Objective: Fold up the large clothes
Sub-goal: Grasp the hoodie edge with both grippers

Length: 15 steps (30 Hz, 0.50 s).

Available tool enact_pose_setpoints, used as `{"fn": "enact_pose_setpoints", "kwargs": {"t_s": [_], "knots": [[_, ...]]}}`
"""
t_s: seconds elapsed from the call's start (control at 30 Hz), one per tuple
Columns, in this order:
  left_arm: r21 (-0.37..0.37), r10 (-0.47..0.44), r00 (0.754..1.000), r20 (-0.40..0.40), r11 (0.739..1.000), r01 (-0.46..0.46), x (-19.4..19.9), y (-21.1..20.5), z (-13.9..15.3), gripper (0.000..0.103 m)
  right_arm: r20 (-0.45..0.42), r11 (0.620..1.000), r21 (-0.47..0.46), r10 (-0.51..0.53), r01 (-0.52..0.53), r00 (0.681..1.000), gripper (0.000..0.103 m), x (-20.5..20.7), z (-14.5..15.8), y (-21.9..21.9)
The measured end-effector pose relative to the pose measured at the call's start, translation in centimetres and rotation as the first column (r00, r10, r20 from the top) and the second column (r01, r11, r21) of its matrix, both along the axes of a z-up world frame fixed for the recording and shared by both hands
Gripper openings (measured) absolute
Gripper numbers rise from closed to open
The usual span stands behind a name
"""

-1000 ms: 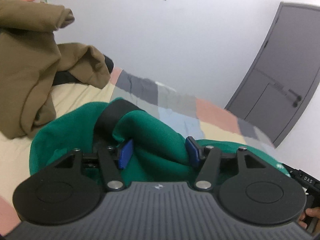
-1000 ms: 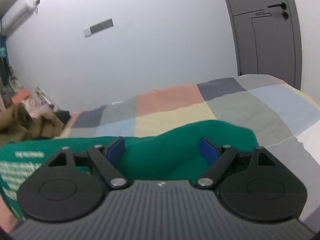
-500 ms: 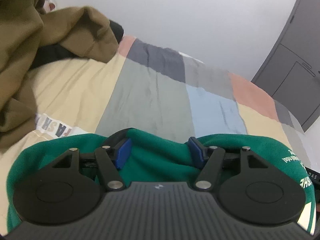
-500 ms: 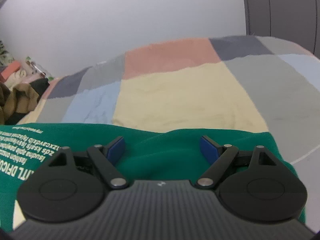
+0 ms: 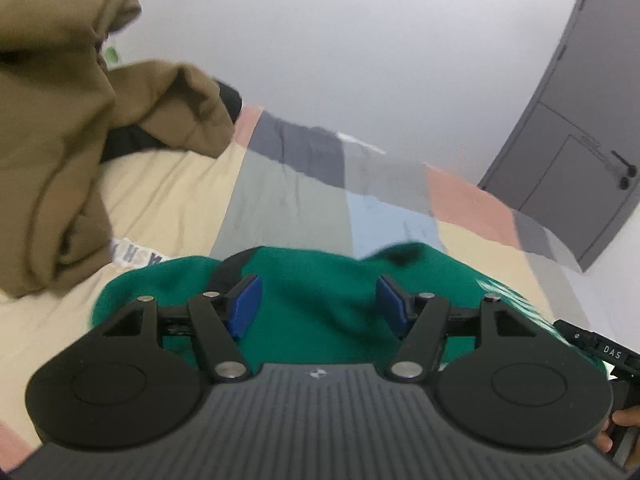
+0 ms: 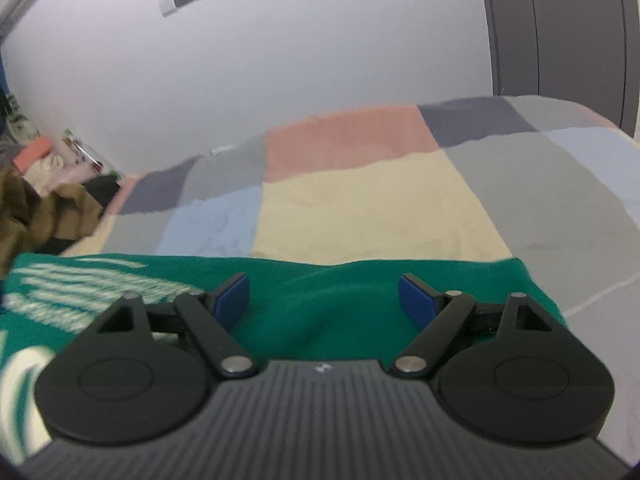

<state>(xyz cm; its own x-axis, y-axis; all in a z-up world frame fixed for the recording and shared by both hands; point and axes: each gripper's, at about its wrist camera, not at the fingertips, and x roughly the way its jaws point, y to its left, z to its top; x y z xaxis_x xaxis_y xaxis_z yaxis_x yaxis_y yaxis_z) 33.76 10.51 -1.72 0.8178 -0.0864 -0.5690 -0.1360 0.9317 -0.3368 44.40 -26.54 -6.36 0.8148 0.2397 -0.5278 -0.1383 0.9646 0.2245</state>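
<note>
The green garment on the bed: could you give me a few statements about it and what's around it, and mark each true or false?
1. The green garment has pale lettering on it. True.
2. It lies on a plain white sheet. False: the bedspread is a patchwork of coloured squares.
3. A brown garment is heaped to one side of the bed. True.
4. The door stands wide open. False: it is shut.
5. The right tongs are clamped shut. False: their blue pads stand well apart.

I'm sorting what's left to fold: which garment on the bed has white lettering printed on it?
The green garment, lying right in front of both grippers; its print shows at the left. The brown garment, heaped beyond it, shows no print.
</note>
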Motion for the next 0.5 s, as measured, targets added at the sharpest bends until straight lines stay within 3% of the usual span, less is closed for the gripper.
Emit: {"fn": "enact_pose_setpoints", "kwargs": {"t_s": [0.23, 0.33, 0.5], "knots": [[-0.019, -0.047, 0.999, -0.004, 0.999, 0.047, -8.6, -2.9, 0.8, 0.069, 0.05, 0.998, 0.05, 0.046, -0.049, 0.998, 0.083, -8.1, 2.7, 0.0], [-0.076, -0.051, 0.999, -0.009, 0.996, 0.051, -11.3, -3.2, -0.3, 0.07, 0.05, 0.996, 0.075, 0.053, -0.057, 0.997, 0.083, -11.4, 3.4, 0.0], [-0.195, -0.045, 0.998, -0.038, 0.98, 0.037, -13.9, -3.1, -2.9, 0.072, -0.017, 0.98, 0.198, 0.02, -0.016, 1.0, 0.084, -14.9, 2.7, -0.7]]}}
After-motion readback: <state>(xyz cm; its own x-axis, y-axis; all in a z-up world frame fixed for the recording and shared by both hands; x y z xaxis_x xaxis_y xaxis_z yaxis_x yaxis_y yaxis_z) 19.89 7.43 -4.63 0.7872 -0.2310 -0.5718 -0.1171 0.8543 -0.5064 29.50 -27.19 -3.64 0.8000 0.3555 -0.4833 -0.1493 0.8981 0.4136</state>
